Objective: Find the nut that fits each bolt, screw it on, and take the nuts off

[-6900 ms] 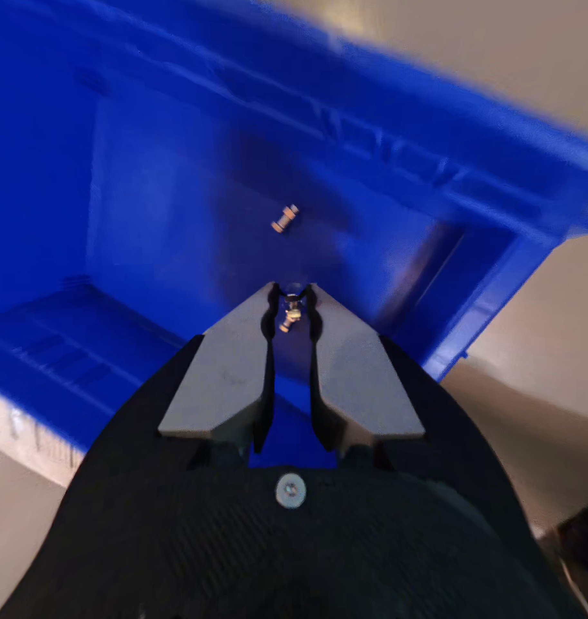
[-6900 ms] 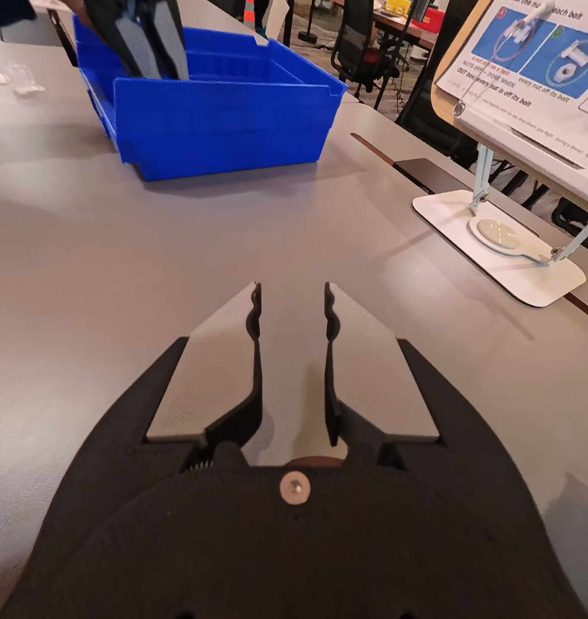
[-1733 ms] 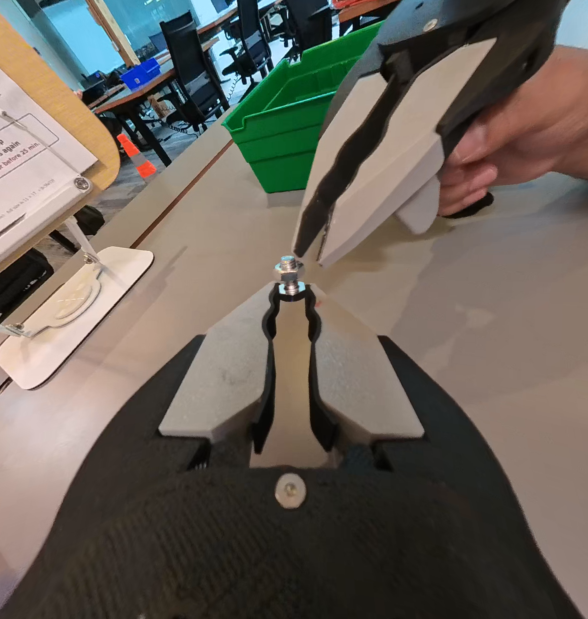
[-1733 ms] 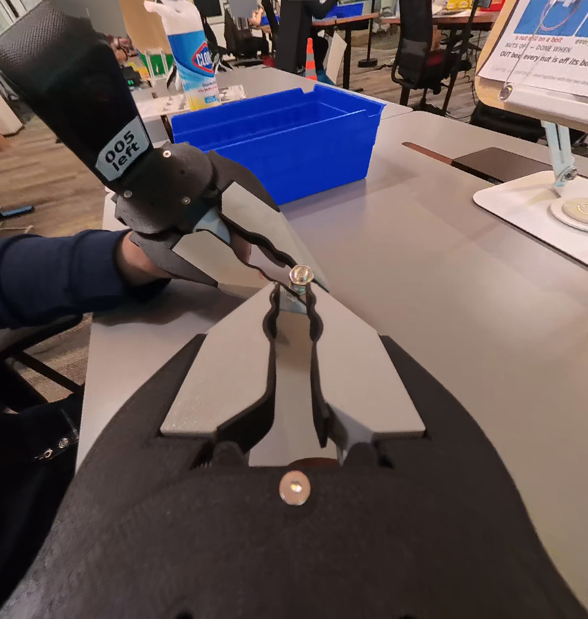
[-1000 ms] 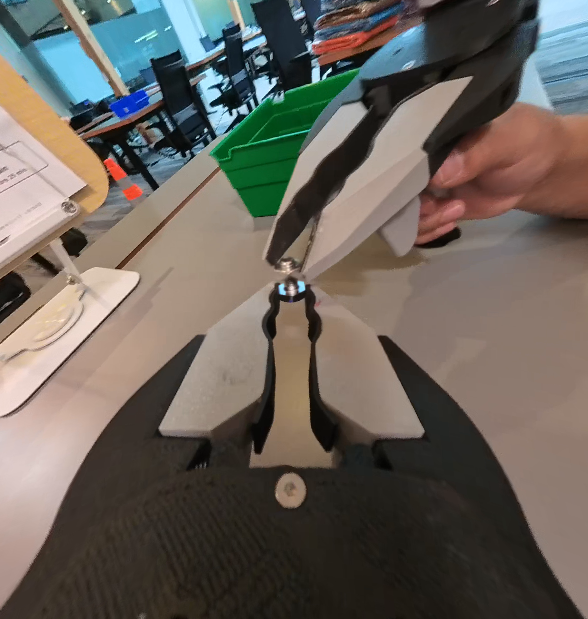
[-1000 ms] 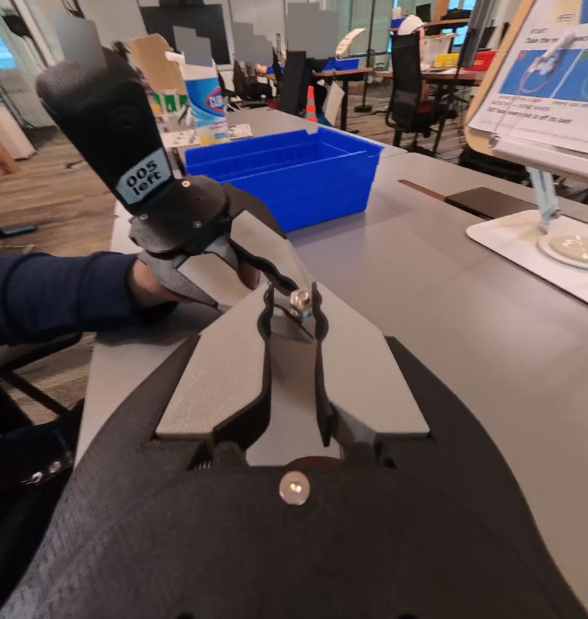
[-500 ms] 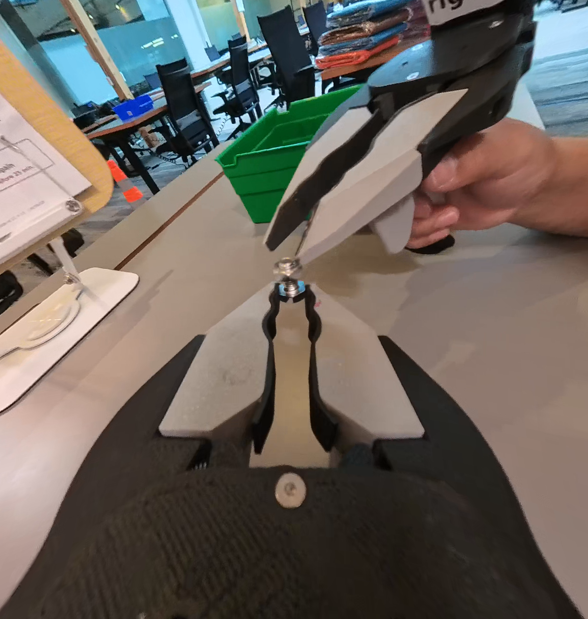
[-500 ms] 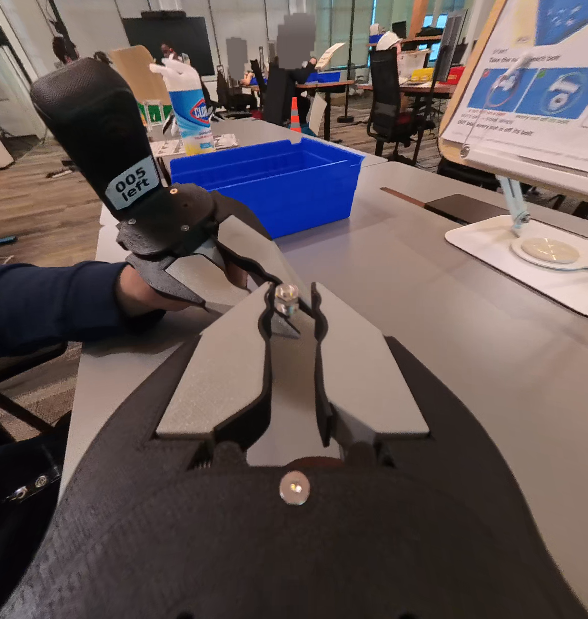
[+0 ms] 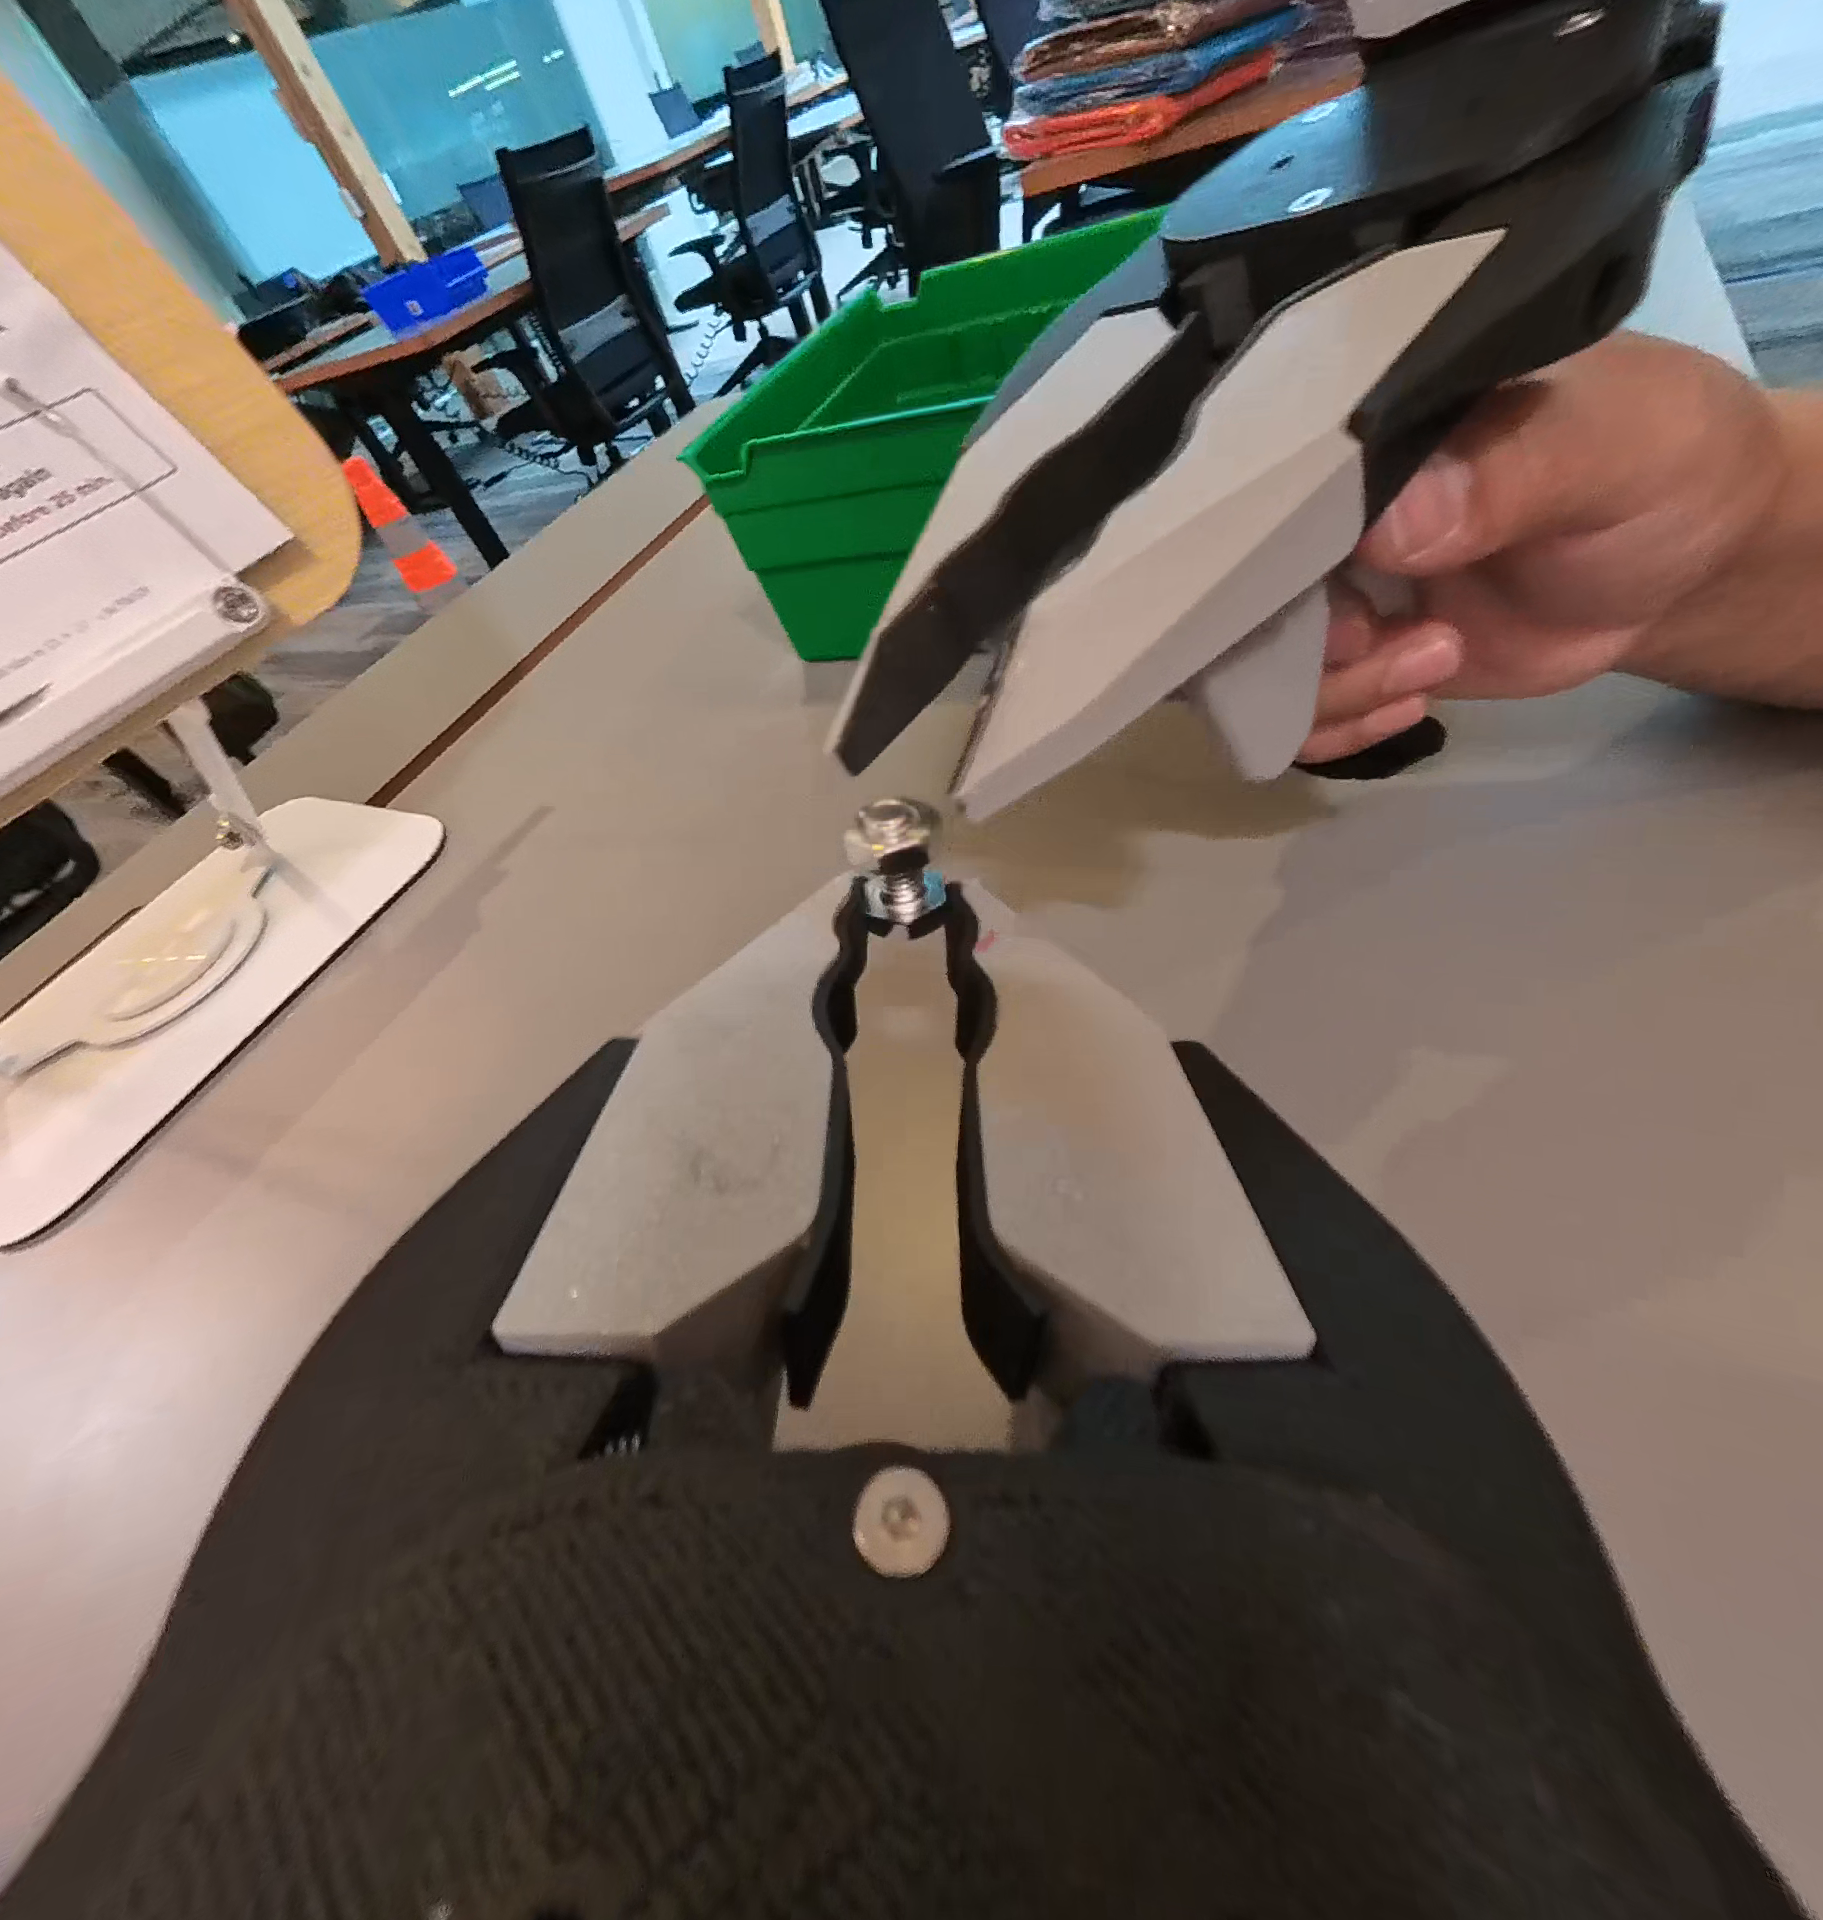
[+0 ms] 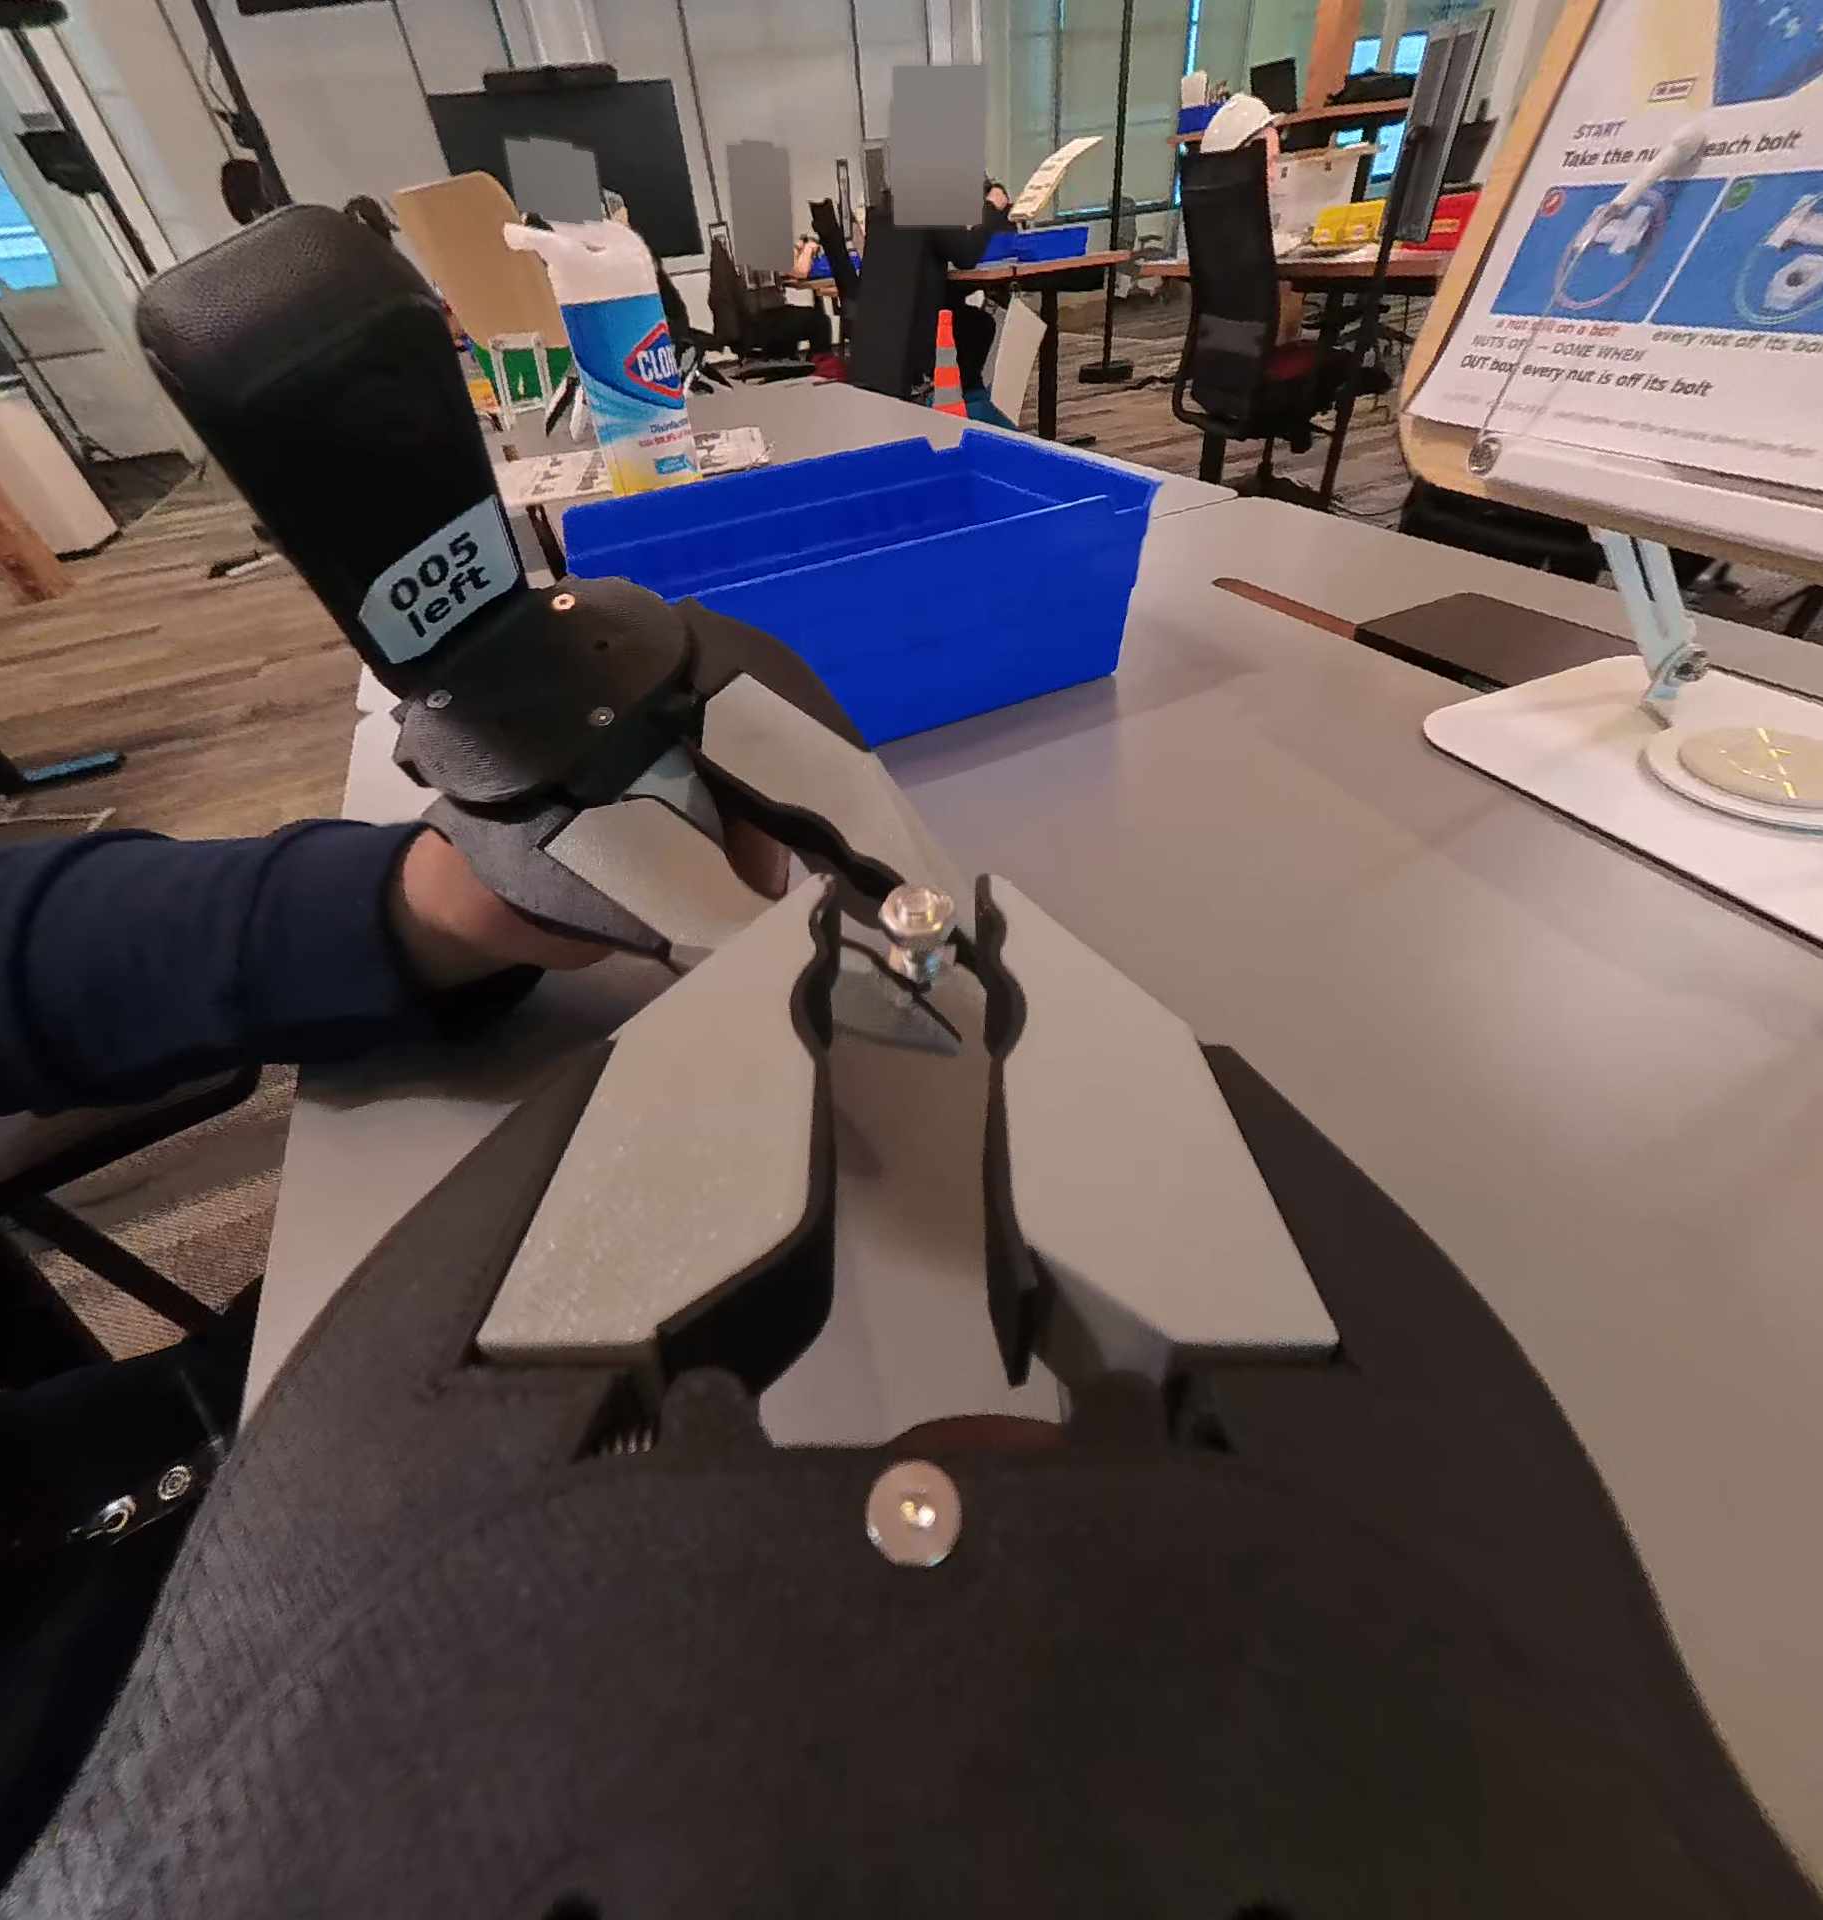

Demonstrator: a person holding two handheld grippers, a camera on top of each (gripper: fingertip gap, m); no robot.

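My left gripper (image 9: 902, 920) is shut on a small silver nut (image 9: 902, 910) at its fingertips. A short silver bolt (image 9: 891, 836) stands up out of the nut, head on top. My right gripper (image 9: 912, 779) hovers just above the bolt head with its jaws apart, not gripping it. In the right wrist view the bolt head (image 10: 917, 916) sits in the gap between my right gripper's open fingers (image 10: 902, 904), and the left gripper (image 10: 761, 862) reaches in from the left, held by a hand in a dark sleeve.
A green bin (image 9: 865, 520) stands behind the right gripper. A blue bin (image 10: 886, 582) stands behind the left gripper. A white base with an instruction board (image 10: 1665, 790) is at the table's side. A cleaner bottle (image 10: 626, 374) is farther back. The grey tabletop (image 9: 1406, 1039) lies below. Only a small space, under 4 cm, lies between the two pairs of fingers.
My right gripper has opened, let go of the bolt head and drawn back slightly above it. The left gripper still holds the nut with the bolt standing in it.
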